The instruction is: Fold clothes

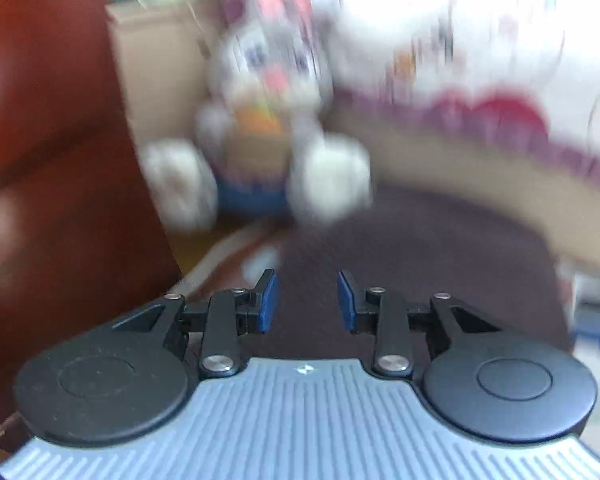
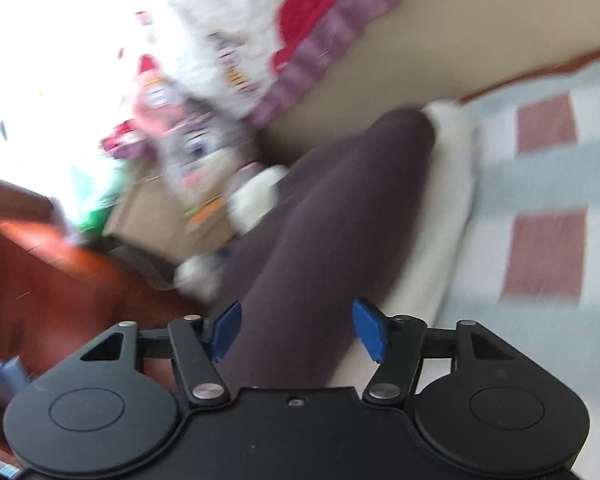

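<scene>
- The left hand-held gripper (image 1: 307, 301) is released: its two blue pads (image 1: 269, 300) stand apart with nothing between them, and it hovers over a dark brown garment (image 1: 400, 264).
- The right hand-held gripper (image 2: 297, 332) is also released, its blue pads (image 2: 370, 334) spread wide and holding nothing, with the dark brown garment (image 2: 324, 216) running away from it in a long strip.
- In the right wrist view the garment lies on a cream cloth (image 2: 444, 208), which shows as a pale band along its right edge; beside that is a pale blue blanket (image 2: 540, 184) with reddish squares.
- Whether either gripper touches the garment cannot be told, as both views are blurred.
- A grey and white stuffed toy (image 1: 260, 120) sits just beyond the far end of the garment, its white feet close to the garment's edge; it also appears in the right wrist view (image 2: 216, 160).
- A reddish-brown wooden panel (image 1: 48, 140) fills the left side of the left wrist view.
- A white quilt (image 1: 480, 60) with red patches and a purple border lies behind the garment on the right, above a tan surface (image 1: 440, 164).
</scene>
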`<move>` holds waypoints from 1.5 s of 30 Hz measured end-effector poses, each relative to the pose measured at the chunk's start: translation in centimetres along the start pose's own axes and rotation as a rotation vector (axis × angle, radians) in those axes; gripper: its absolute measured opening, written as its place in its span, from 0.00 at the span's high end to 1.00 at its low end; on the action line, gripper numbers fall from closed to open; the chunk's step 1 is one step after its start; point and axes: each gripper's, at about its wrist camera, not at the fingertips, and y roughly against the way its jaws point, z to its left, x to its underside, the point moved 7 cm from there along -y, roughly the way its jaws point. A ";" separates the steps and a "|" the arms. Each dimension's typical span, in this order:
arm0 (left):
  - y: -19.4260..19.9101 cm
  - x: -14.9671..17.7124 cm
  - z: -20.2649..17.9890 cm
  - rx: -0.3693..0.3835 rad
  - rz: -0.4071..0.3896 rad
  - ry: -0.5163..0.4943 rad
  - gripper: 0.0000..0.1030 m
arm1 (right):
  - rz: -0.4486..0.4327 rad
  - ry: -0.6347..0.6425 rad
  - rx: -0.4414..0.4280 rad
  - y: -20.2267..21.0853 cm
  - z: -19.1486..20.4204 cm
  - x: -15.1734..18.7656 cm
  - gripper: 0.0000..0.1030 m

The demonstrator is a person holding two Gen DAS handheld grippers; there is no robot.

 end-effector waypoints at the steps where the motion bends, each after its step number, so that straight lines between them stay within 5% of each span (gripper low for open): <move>1: -1.8 1.0 0.0 0.000 0.060 0.004 0.70 | -0.009 0.022 0.029 -1.3 -0.5 -0.9 0.28; 4: -5.7 3.9 -0.2 0.030 0.123 0.077 0.75 | -0.037 0.088 0.114 -5.3 -1.9 -3.7 0.16; 6: -6.3 4.4 -1.0 -0.001 0.118 0.002 0.77 | -0.069 0.114 0.149 -7.3 -2.5 -5.6 0.31; 7: -6.3 4.3 -1.2 -0.008 0.115 -0.016 0.77 | -0.104 0.103 0.136 -7.5 -2.2 -6.6 0.62; 11: -5.7 3.6 -0.8 0.023 0.131 0.034 0.77 | -0.244 0.276 0.102 -6.5 0.6 -8.3 0.69; 12: -5.7 3.5 -0.8 0.019 0.130 0.021 0.77 | -0.232 0.311 0.144 -6.9 0.2 -8.0 0.69; 14: -5.7 3.4 -1.0 -0.001 0.116 -0.010 0.77 | -0.197 0.345 0.216 -7.7 -1.2 -7.4 0.52; 16: -4.8 3.2 -1.0 0.001 0.092 -0.004 0.76 | -0.130 0.281 0.252 -8.4 -4.0 -6.9 0.42; 19: -2.7 3.3 -0.3 0.051 0.046 0.044 0.68 | -0.165 0.099 0.232 -5.7 -5.8 -6.8 0.29; 21: -2.7 3.5 0.9 0.095 0.022 0.136 0.68 | -0.173 0.011 0.203 -3.6 -5.8 -5.7 0.28; 24: -2.5 4.1 2.0 0.119 0.002 0.254 0.68 | -0.134 0.050 0.141 -1.6 -3.9 -2.3 0.29; 28: -1.4 3.6 0.6 0.033 0.019 0.157 0.67 | -0.042 0.121 0.010 -0.4 0.2 2.0 0.29; 31: -0.1 3.3 -0.6 -0.005 0.013 0.092 0.44 | 0.062 0.215 -0.035 0.0 2.3 6.2 0.30; 38: 2.8 5.1 -1.2 -0.060 0.084 0.154 0.32 | 0.122 0.330 -0.051 0.8 3.4 11.6 0.78; 45: 6.4 8.0 -3.7 -0.128 0.116 0.103 0.32 | 0.152 0.338 -0.075 2.9 3.1 12.0 0.80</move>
